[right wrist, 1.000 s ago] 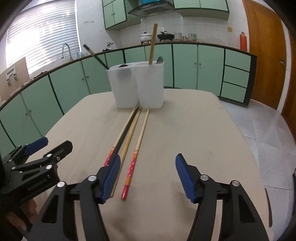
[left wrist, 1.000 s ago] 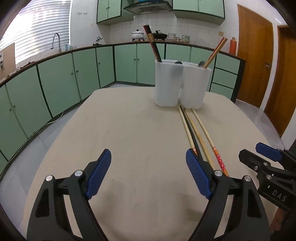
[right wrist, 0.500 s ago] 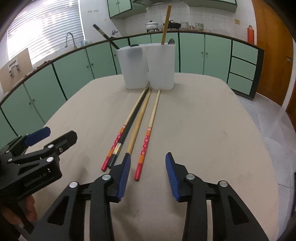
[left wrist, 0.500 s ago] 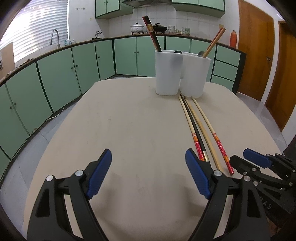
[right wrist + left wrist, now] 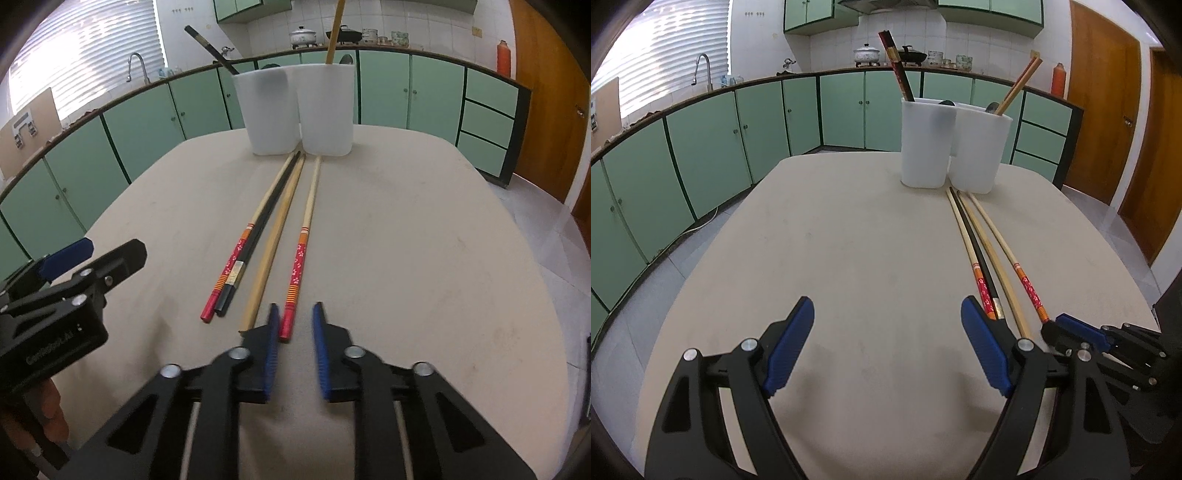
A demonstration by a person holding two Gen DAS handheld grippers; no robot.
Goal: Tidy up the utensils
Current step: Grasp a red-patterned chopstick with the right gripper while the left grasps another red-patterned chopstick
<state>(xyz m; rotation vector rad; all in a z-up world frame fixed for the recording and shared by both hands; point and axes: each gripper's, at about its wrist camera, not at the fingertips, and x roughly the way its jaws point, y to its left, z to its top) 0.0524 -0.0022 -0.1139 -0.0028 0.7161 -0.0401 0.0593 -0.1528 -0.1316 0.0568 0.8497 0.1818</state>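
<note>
right gripper (image 5: 293,325): jaws closing around red end of right-hand chopstick (image 5: 300,258), frame centre, pads not yet pressing | left gripper (image 5: 886,343): wide apart, nothing between | worktop (image 5: 406,240): four chopsticks, two white holders (image 5: 295,110) upper centre

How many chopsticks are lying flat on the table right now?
4, side by side before the white holders: a red-patterned one leftmost, a black one touching it, a plain wooden one, and another red-patterned one rightmost, its end between the right tongs.
</note>
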